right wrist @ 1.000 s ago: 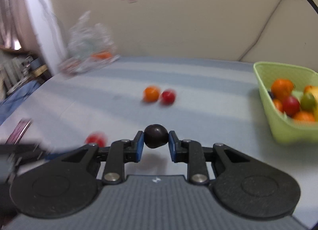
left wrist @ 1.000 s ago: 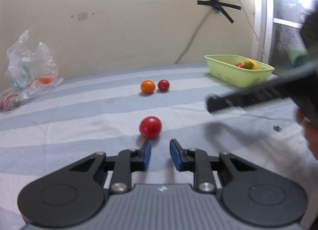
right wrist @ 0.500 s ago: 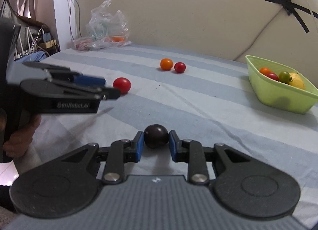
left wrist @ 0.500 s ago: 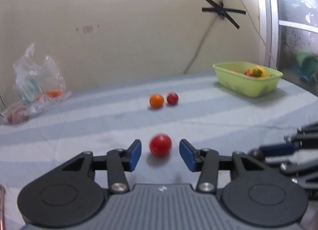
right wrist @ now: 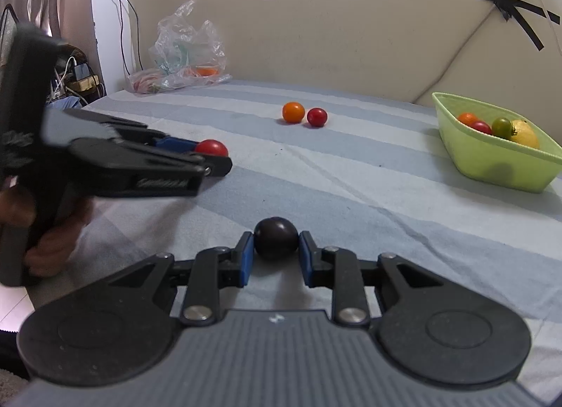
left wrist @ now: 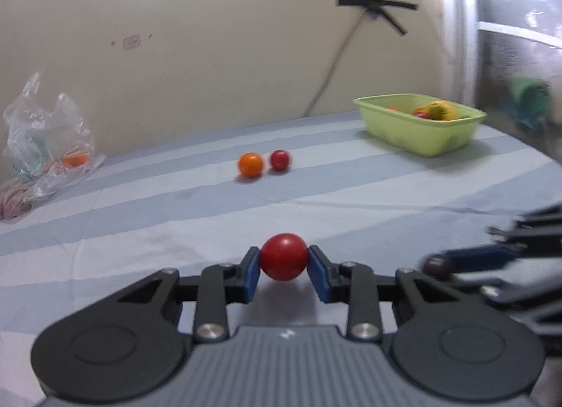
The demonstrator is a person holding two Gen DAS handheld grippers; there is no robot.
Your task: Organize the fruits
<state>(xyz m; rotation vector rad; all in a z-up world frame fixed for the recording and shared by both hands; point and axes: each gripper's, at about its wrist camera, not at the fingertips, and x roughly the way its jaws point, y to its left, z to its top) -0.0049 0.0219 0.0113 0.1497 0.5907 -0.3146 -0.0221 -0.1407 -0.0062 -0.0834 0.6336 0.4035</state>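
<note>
I have both pickups made: my left gripper (left wrist: 283, 268) fingers clamp the red tomato (left wrist: 283, 257), my right gripper (right wrist: 275, 254) fingers clamp the dark plum (right wrist: 275, 242). Next I'd carry both to the green basket (right wrist: 491, 157) at two o'clock and release inside.

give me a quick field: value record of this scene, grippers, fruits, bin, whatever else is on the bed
left gripper: shut on the red tomato
right gripper: shut on the dark plum
loose fruit: orange tomato and small red tomato, side by side on the striped sheet
green bin: on the right, holding several fruits, including a lemon and a green tomato
plastic bag: far left, by the wall
left to sort: two loose fruits plus the two held
</note>
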